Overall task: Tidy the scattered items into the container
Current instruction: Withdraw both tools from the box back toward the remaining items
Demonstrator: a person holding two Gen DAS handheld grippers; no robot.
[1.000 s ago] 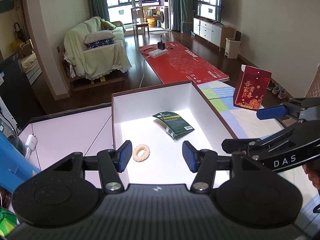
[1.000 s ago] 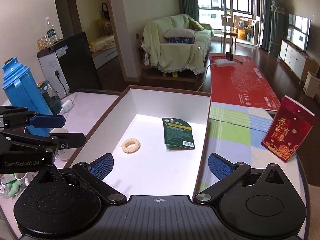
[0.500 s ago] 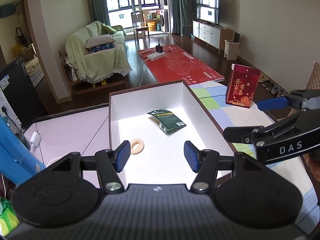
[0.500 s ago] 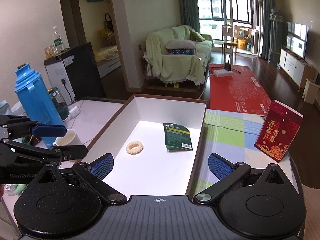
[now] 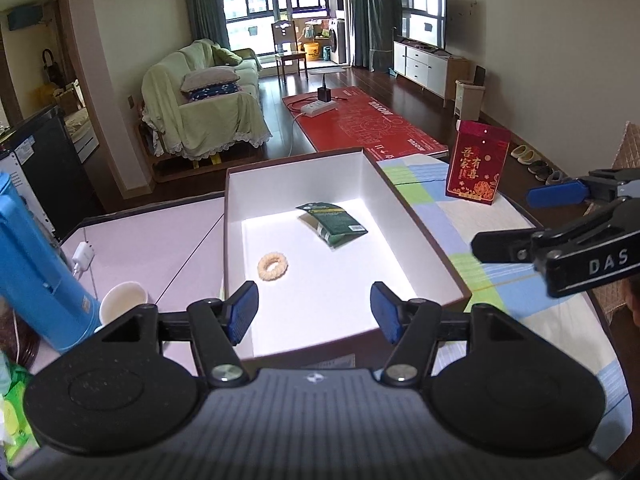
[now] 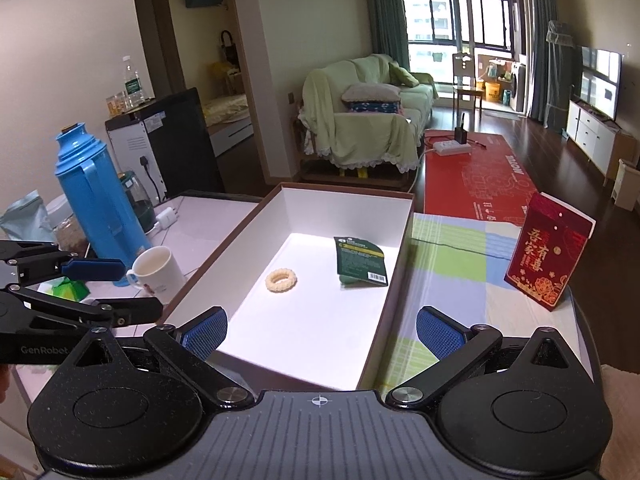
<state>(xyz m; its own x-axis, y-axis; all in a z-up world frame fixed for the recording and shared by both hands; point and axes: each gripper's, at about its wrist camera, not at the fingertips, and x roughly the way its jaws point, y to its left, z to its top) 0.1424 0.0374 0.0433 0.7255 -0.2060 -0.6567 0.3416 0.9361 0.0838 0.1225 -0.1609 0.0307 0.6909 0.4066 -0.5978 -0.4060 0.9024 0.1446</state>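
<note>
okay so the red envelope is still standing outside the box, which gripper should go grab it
Right, probably. The red envelope stands on the checked cloth right of the box, on the right gripper's side. The left gripper sits over the box's near edge. Both jaws are open and empty.

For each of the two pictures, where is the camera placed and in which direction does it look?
Left wrist: on the left hand-held gripper, looking forward over the shallow white-lined cardboard box; the right hand-held gripper shows at right.
Right wrist: on the right hand-held gripper, facing the box from its right; the left one shows at left.
Both share the cream ring and dark green packet.
</note>
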